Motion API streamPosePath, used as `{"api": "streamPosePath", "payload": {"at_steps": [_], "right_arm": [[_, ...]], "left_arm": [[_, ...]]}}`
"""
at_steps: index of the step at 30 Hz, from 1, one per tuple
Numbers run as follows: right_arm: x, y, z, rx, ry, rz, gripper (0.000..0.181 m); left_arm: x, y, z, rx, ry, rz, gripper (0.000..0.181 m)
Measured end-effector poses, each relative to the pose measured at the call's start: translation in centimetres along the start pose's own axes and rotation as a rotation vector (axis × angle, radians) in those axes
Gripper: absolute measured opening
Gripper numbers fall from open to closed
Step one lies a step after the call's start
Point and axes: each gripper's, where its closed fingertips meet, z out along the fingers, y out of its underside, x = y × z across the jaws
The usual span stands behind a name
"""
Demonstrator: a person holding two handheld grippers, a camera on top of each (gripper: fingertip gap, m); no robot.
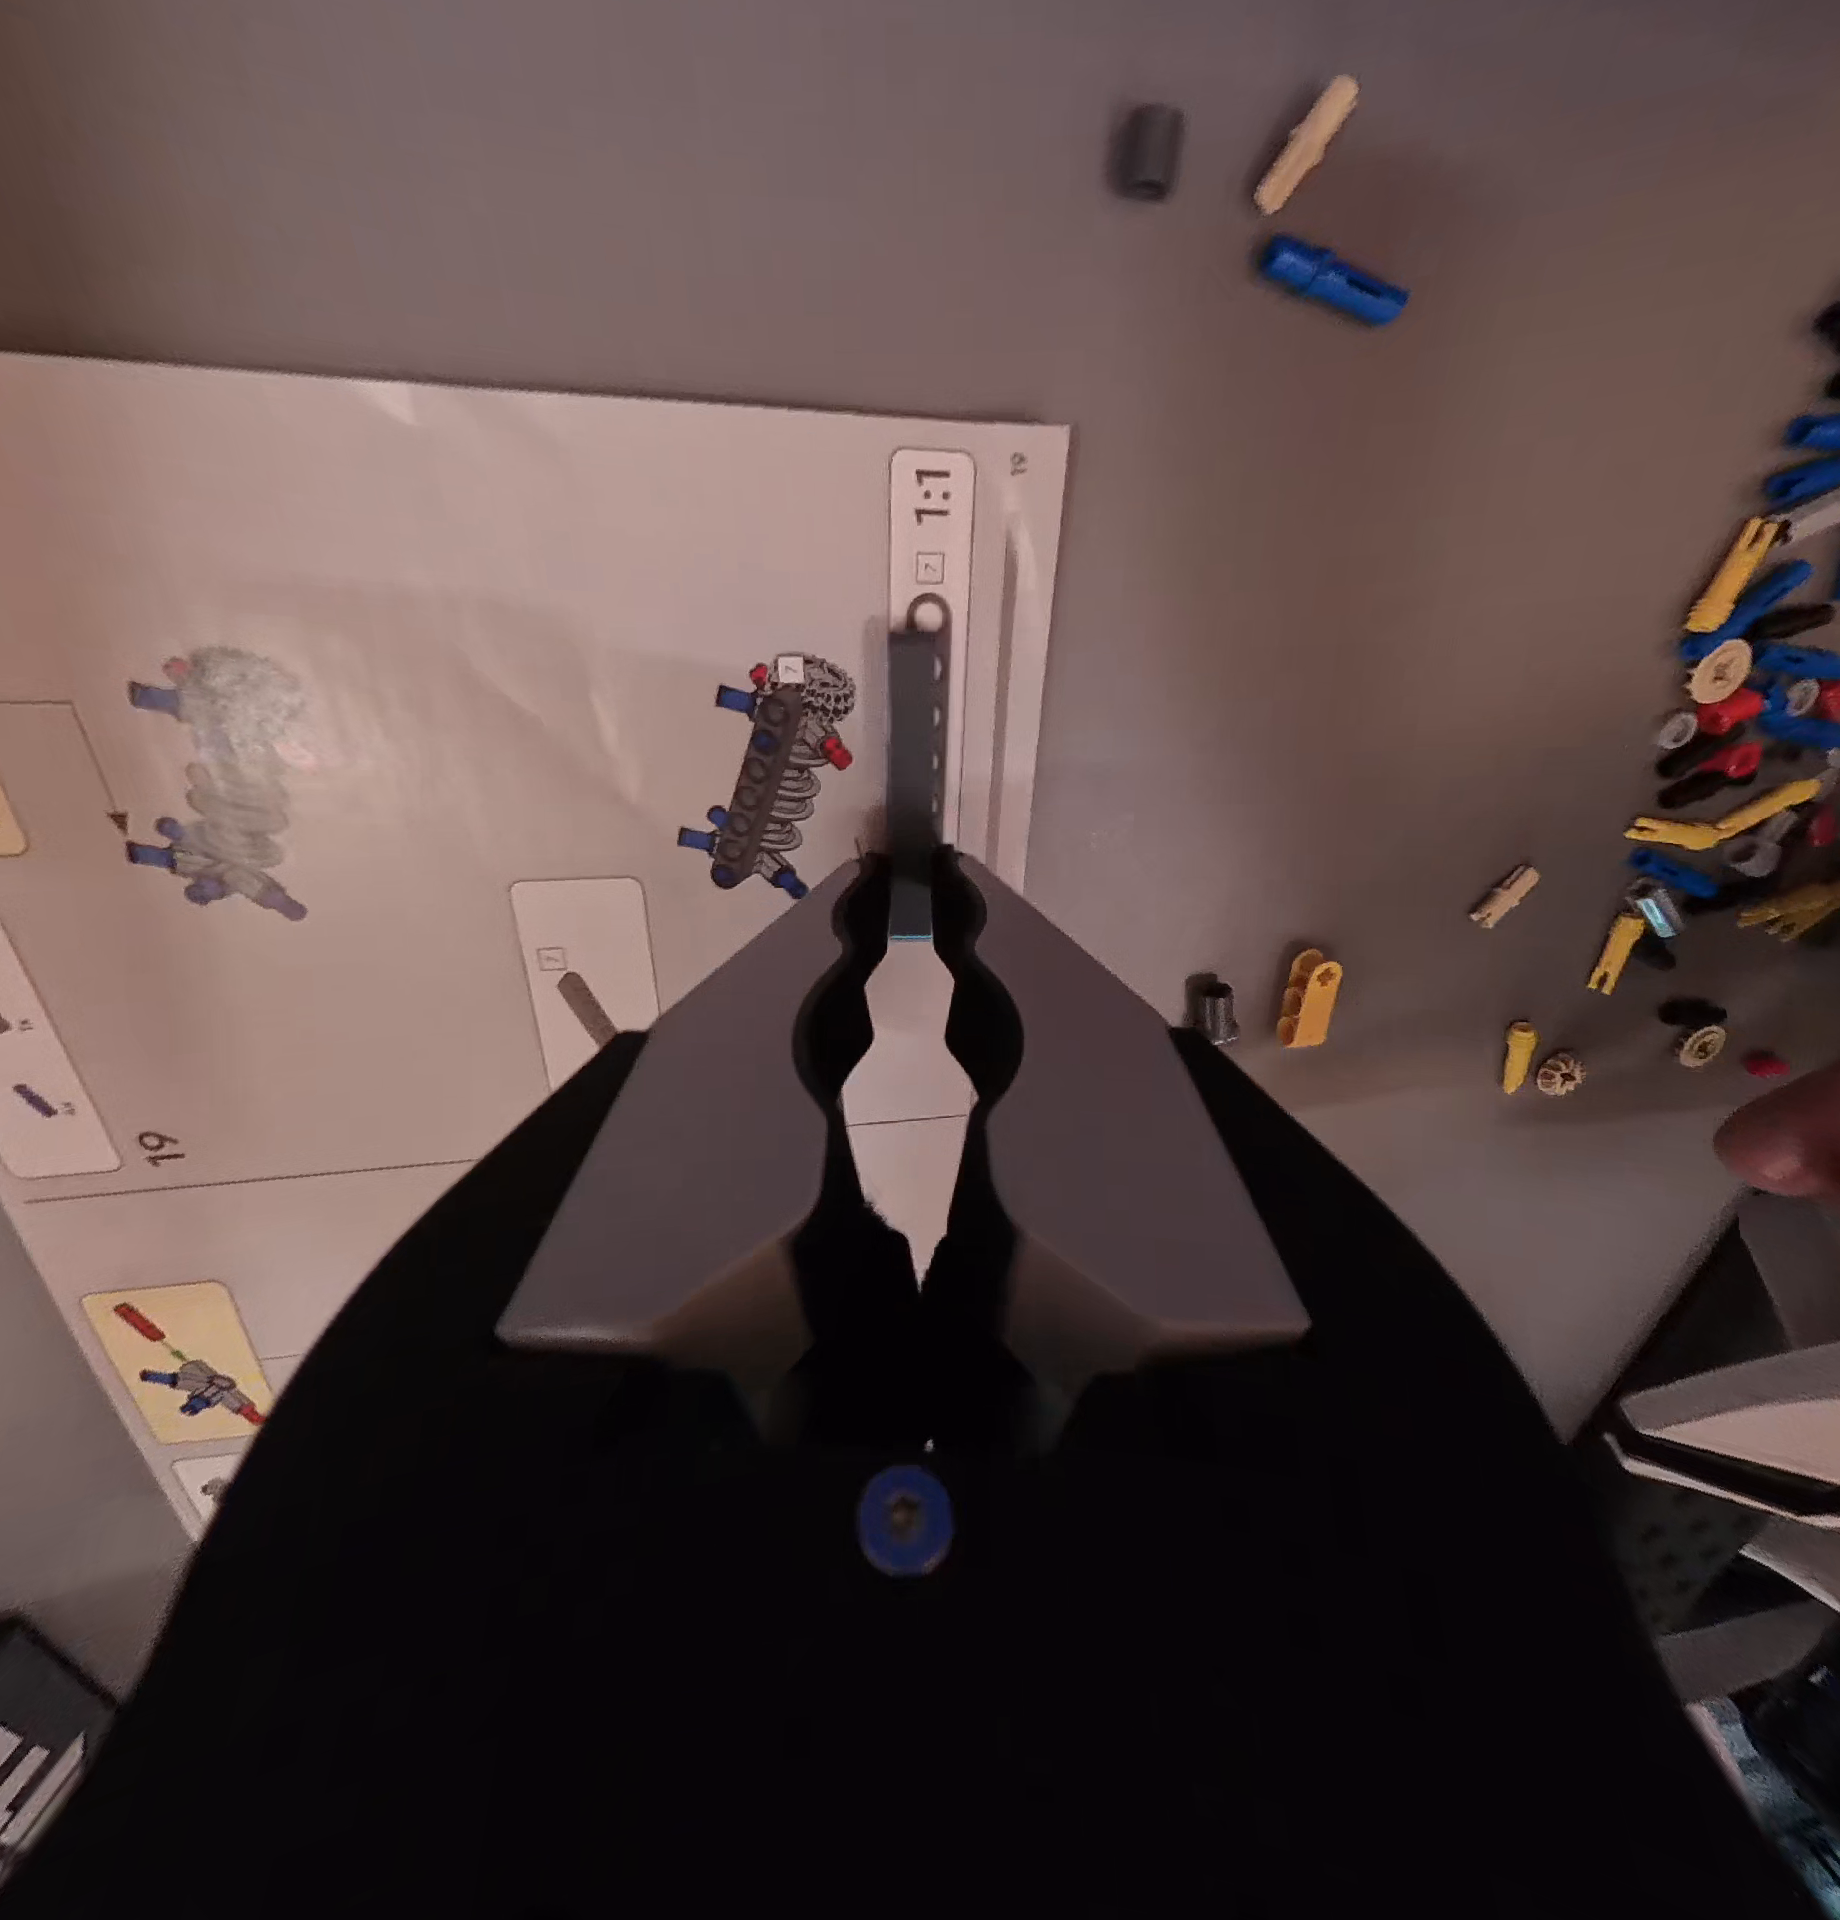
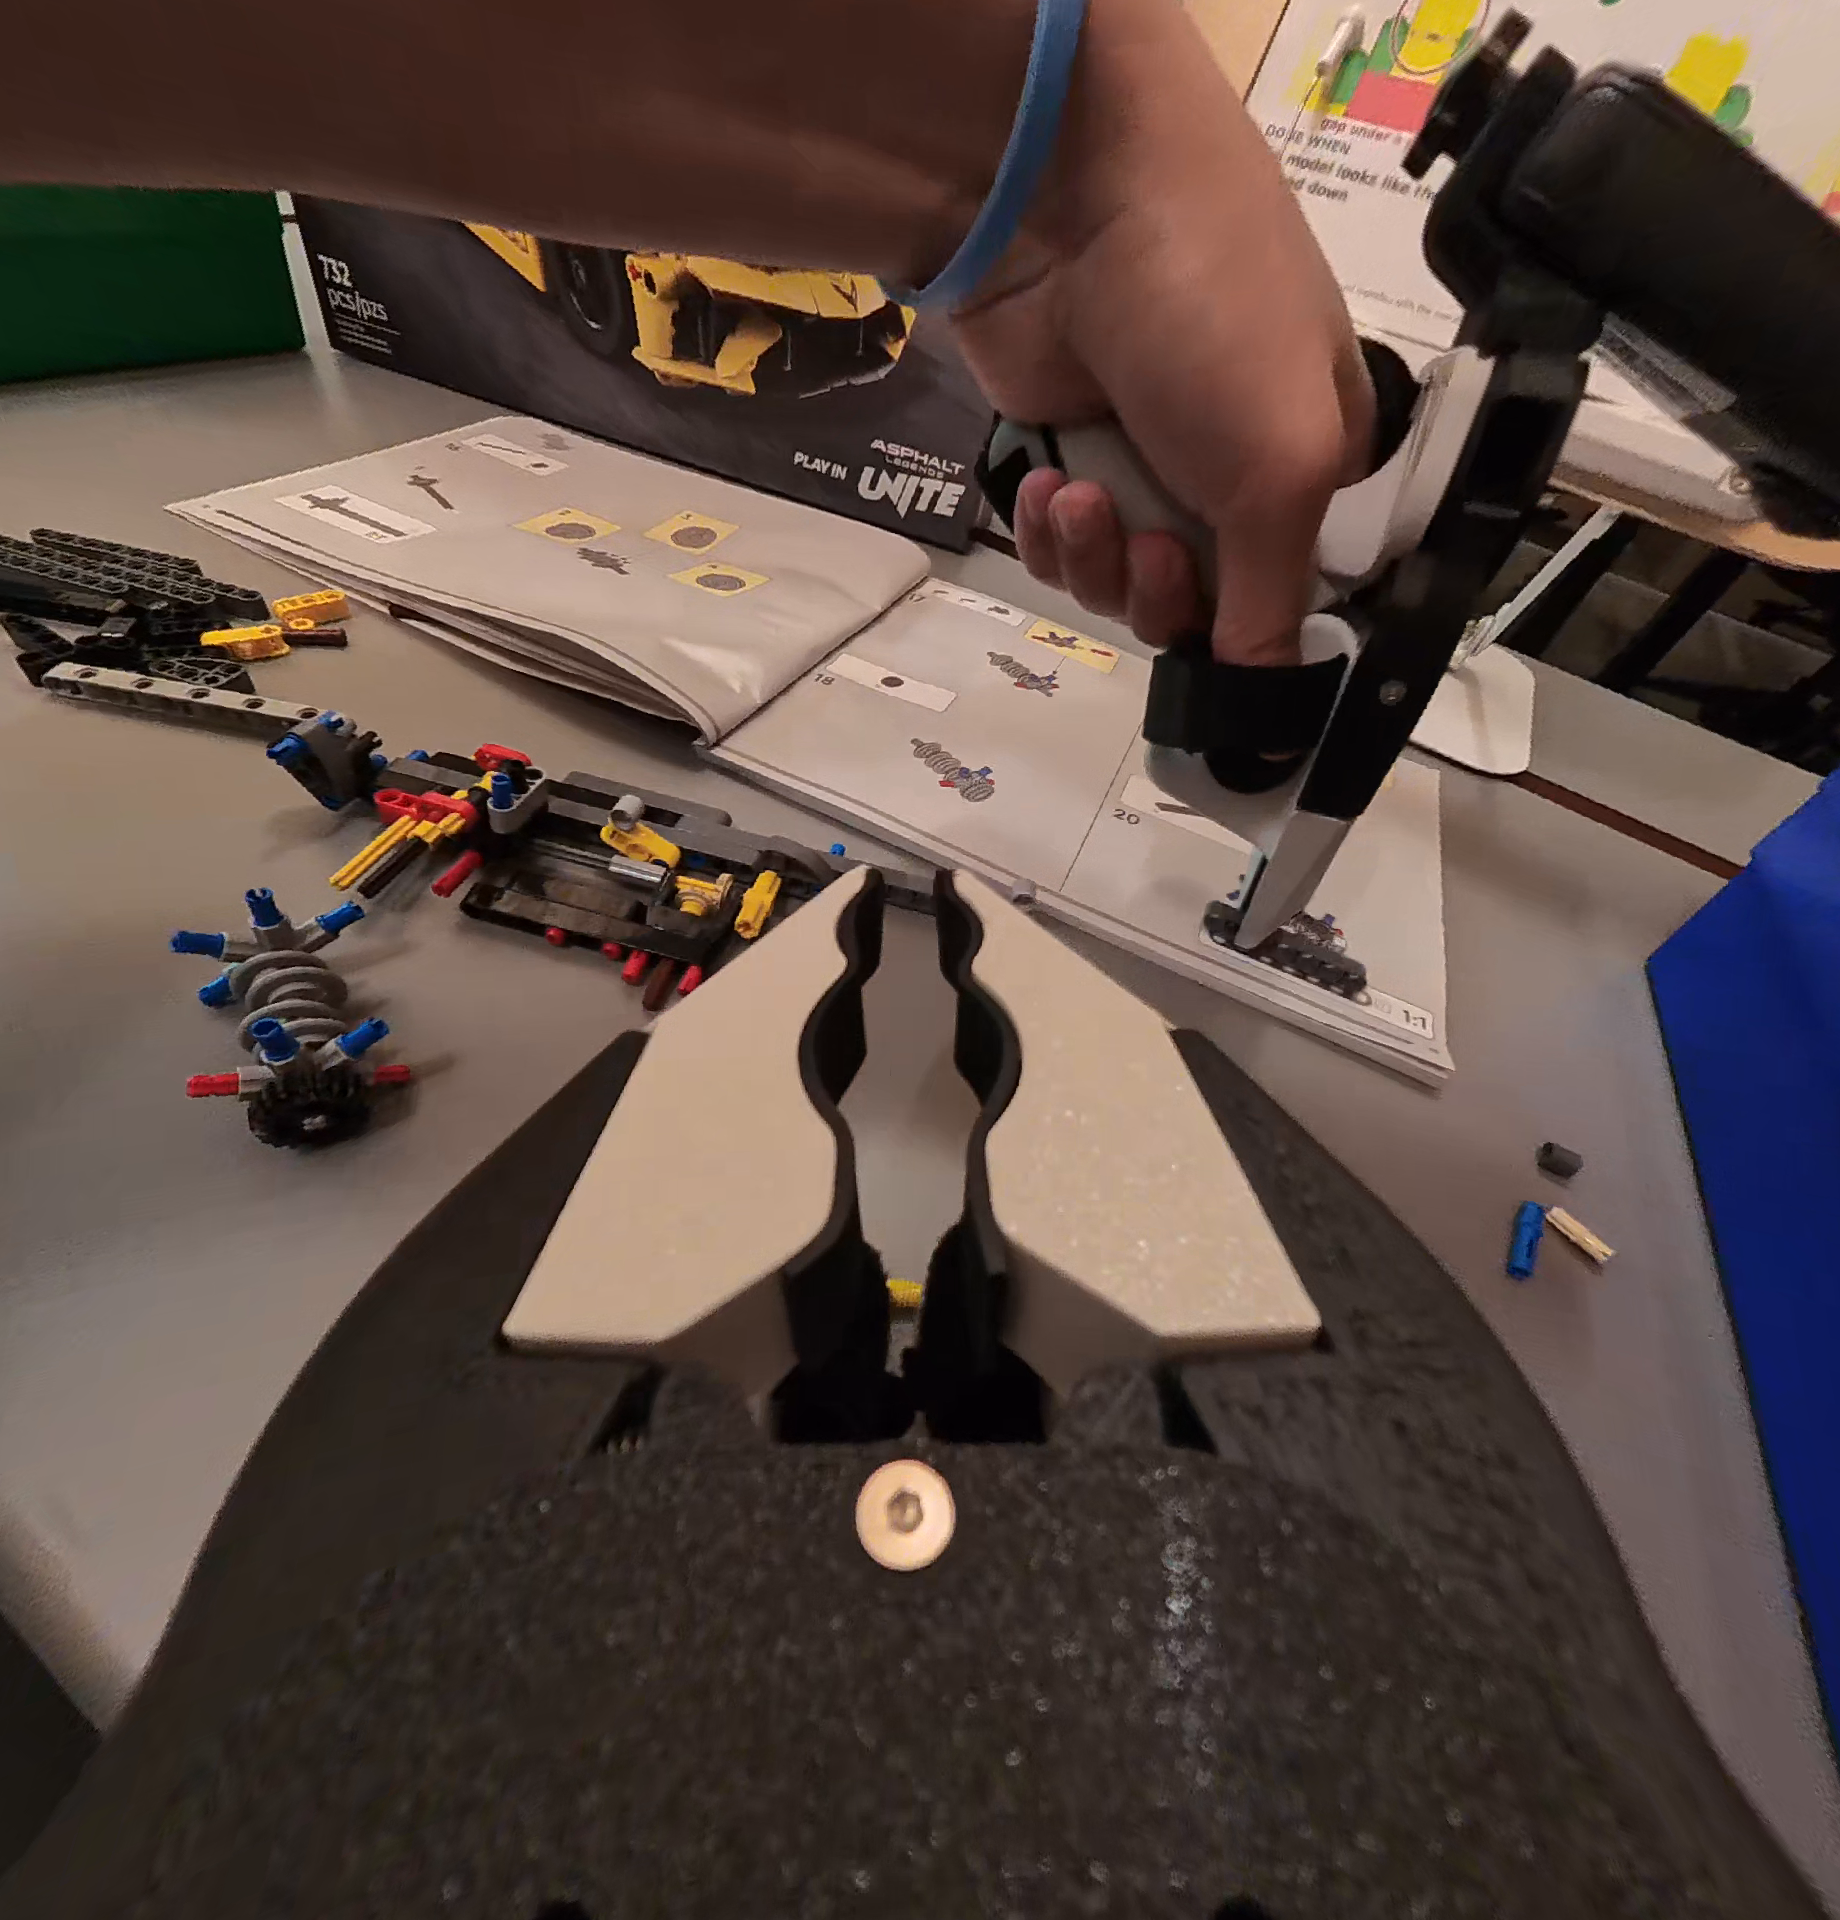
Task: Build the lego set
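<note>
My left gripper (image 1: pixel 911 868) is shut on one end of a dark grey holed beam (image 1: pixel 921 748). It holds the beam flat against the scale box on the open instruction booklet (image 1: pixel 459 623). In the right wrist view a hand holds this gripper (image 2: pixel 1274 925) tip-down on the booklet's right page (image 2: pixel 999 790), with the beam (image 2: pixel 1300 961) under it. My right gripper (image 2: pixel 908 883) is low over the table, its jaws nearly together with a narrow gap and nothing between them. A grey spiral sub-assembly with blue pins and a black gear (image 2: pixel 287 1023) lies to its left.
A part-built chassis (image 2: pixel 583 862) and black beams (image 2: pixel 116 592) lie at the left. The set's box (image 2: pixel 687 364) stands behind the booklet. A pile of loose pins (image 1: pixel 1757 727) and a blue pin (image 1: pixel 1331 278) lie right of the booklet. A blue bin (image 2: pixel 1789 1039) stands at the right. About 15 cm separates my left fingertips from my right. To the blue pin (image 1: pixel 1331 278): left tips about 11 cm, right tips about 20 cm. Look for it in the right wrist view (image 2: pixel 1521 1230) too.
</note>
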Motion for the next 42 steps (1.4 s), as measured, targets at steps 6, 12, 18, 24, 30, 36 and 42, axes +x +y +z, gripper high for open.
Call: {"api": "streamPosePath", "payload": {"at_steps": [6, 12, 18, 24, 30, 36, 42], "right_arm": [[0.0, 0.2, 0.0, -0.007, -0.013, 0.024, 0.009], [-0.1, 0.3, 0.0, -0.011, -0.022, 0.024, 0.009], [-0.3, 0.5, 0.2, -0.02, -0.027, 0.016, 0.009], [-0.4, 0.6, 0.2, -0.027, -0.031, 0.01, 0.009], [-0.5, 0.7, 0.3, -0.031, -0.032, 0.006, 0.009], [-0.1, 0.7, 0.1, -0.032, -0.018, 0.014, 0.009], [1.4, 0.8, -0.1, -0.016, -0.002, 0.111, 0.009]], "left_arm": [[0.0, 0.0, 0.2, -0.024, -0.027, 0.049, 0.006], [0.0, -0.1, 0.2, -0.039, -0.025, 0.058, 0.006], [0.0, -0.1, 0.2, -0.032, -0.025, 0.045, 0.006], [0.0, -0.1, 0.3, -0.045, -0.037, 0.053, 0.006], [0.0, -0.2, 0.3, -0.046, -0.042, 0.02, 0.006], [-0.2, 0.4, -0.3, -0.026, -0.083, 0.042, 0.006], [4.1, 10.5, -10.9, 0.336, -0.137, 0.024, 0.006]]}}
